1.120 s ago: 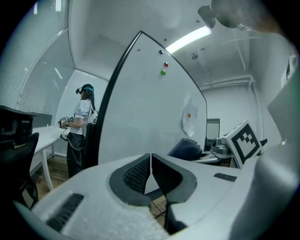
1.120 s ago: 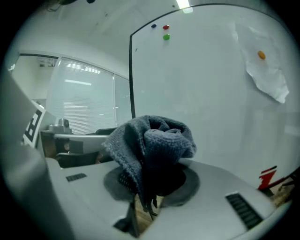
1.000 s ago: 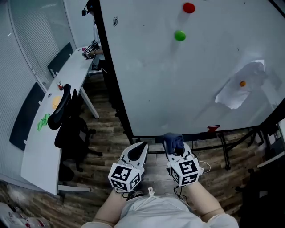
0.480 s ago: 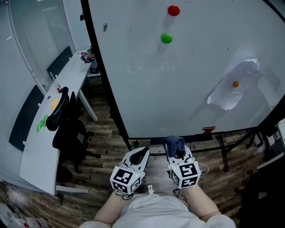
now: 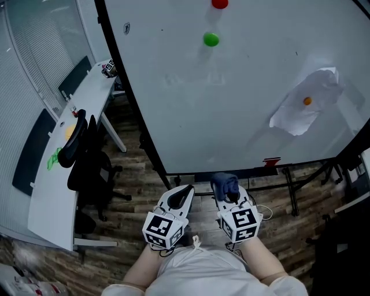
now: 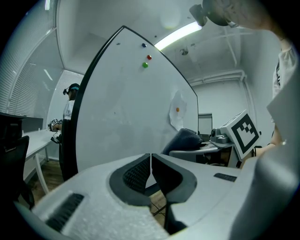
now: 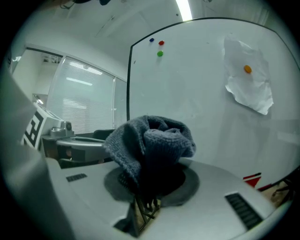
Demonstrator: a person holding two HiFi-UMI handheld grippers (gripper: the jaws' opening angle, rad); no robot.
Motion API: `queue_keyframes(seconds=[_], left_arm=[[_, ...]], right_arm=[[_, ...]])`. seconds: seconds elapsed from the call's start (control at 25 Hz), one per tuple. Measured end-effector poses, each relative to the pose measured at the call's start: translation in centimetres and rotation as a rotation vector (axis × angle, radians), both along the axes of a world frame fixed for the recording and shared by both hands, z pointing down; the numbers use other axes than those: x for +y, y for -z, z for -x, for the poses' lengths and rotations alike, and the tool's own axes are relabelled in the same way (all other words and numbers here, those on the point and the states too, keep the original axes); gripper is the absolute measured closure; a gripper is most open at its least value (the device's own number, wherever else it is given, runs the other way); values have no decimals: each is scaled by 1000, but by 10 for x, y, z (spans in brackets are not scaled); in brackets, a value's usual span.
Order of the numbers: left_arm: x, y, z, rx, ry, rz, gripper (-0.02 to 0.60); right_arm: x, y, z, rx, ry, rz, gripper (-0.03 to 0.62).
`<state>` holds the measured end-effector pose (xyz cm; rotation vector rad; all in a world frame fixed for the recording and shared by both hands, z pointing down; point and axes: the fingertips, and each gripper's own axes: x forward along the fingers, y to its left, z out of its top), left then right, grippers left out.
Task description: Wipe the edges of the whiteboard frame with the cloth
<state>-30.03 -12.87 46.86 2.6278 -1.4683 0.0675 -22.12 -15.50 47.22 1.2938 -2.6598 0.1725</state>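
A large whiteboard [image 5: 231,98] with a black frame [image 5: 130,110] stands before me; its bottom edge [image 5: 231,173] runs just ahead of both grippers. My right gripper [image 5: 227,193] is shut on a bunched grey-blue knitted cloth [image 5: 225,185], which fills the middle of the right gripper view [image 7: 150,145]. My left gripper [image 5: 184,192] is shut with nothing in it, its dark pads [image 6: 140,173] pressed together. In the left gripper view the board's black left edge [image 6: 75,122] rises ahead and the cloth [image 6: 185,139] shows at the right.
A crumpled paper [image 5: 306,107] is pinned to the board by an orange magnet [image 5: 307,101]. A green magnet [image 5: 211,39] and a red one [image 5: 219,3] sit higher up. A white desk [image 5: 58,173] and a black chair [image 5: 87,162] stand at the left. A person [image 6: 70,101] is beyond the board.
The head view has shifted, so the whiteboard sits further left in the picture. Both grippers stay low before its bottom edge, the cloth still held.
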Motion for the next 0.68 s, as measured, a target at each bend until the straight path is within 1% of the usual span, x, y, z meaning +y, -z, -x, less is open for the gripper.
queue_keyframes(seconds=[0.2,0.36,0.68], left_arm=[[-3,-5,2,-1,2,21,557],[-6,-5,3,-8,4,27,555],[-16,-4,10,0,27,33,557]], right_arm=[[1,-10,2,27,4,16,519],[-3,-14,2,-7,6,60,519],[-8,-9,5,6,8,54,519]])
